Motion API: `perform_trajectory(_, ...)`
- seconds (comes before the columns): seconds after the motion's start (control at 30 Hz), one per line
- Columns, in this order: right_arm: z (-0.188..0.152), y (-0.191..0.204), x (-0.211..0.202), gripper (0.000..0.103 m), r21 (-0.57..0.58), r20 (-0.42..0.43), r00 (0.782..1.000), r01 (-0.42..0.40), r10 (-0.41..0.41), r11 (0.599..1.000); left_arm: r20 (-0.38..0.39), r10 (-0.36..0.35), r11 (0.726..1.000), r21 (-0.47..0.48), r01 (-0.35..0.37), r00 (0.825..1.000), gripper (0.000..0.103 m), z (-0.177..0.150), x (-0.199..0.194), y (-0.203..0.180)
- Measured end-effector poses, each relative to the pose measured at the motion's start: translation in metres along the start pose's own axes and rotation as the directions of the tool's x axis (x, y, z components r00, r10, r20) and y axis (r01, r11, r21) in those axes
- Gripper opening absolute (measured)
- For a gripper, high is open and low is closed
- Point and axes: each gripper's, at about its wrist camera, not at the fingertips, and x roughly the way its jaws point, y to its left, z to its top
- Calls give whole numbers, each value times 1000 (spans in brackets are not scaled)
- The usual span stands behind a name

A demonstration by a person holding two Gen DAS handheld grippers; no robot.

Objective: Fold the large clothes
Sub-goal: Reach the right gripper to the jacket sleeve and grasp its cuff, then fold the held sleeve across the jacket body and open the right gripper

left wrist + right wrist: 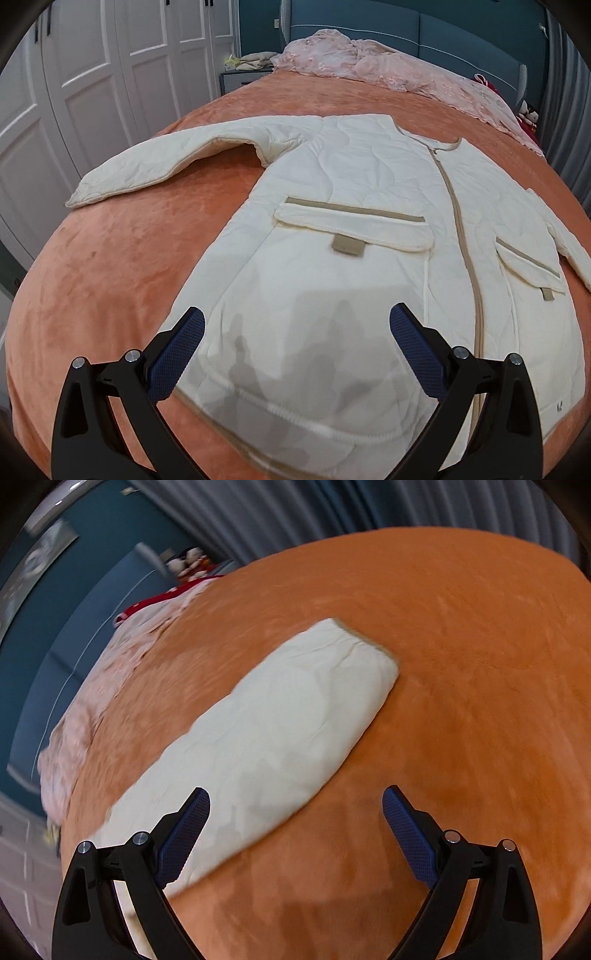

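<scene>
A cream quilted jacket (pixel 369 192) with tan zip trim and two flap pockets lies face up, spread flat on the orange bed cover (pixel 129 258). Its left sleeve (pixel 177 158) stretches out to the left. My left gripper (pixel 297 317) is open and empty, hovering over the jacket's lower hem. In the right wrist view the jacket's other sleeve (pixel 277 731) lies flat on the orange cover (pixel 461 701), cuff pointing away. My right gripper (pixel 295 799) is open and empty above the sleeve's near part, its left finger (pixel 184 834) over the cloth.
A crumpled pink lace blanket (pixel 388 66) lies along the head of the bed by the blue headboard (pixel 461 29). White wardrobe doors (pixel 92 74) stand to the left. Grey curtains (pixel 332 509) and soft toys (pixel 188 563) are on the right side.
</scene>
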Motion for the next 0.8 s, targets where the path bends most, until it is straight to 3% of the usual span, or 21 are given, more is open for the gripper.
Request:
perform_trajectory(0.13,13,-11,20,90,75,14,1000,6,-7,997,-1,-11,1000,9,11,1000,98,5,8,-4)
perform_trajectory(0.17,14,-11,22,82,82,27,1000,11,-13,997,-6,-15,1000,11,15,1000,98,6,10,-5)
perform_trajectory(0.23,16,-9,27,58,78,30,1000,7,-9,997,-15,-18,1000,6,18,1000,98,8,15,-5)
perform_trajectory(0.27,18,-7,30,35,78,22,1000,3,-5,997,-21,-23,1000,-1,23,999,98,9,18,-5)
perform_trajectory(0.3,20,-4,30,24,81,27,1000,11,-13,997,-29,-34,999,-12,34,999,98,10,20,-4)
perform_trajectory(0.43,23,29,8,14,44,122,992,-48,42,998,-37,-40,999,-32,39,999,97,13,26,1)
perform_trajectory(0.53,14,100,-25,10,-133,154,969,-173,192,976,-32,-37,999,-35,36,999,97,14,26,4)
perform_trajectory(0.6,-2,151,-47,7,-256,132,944,-263,303,930,-28,-39,998,-44,38,999,97,15,24,8)
perform_trajectory(0.67,-27,203,-70,3,-370,82,908,-356,412,858,-23,-42,997,-59,41,999,97,15,22,13)
perform_trajectory(0.73,-66,260,-92,1,-471,-7,856,-459,517,753,-22,-44,996,-74,42,999,97,16,22,17)
perform_trajectory(0.8,-109,308,-105,1,-548,-97,818,-520,568,655,-18,-46,995,-84,45,999,97,16,19,24)
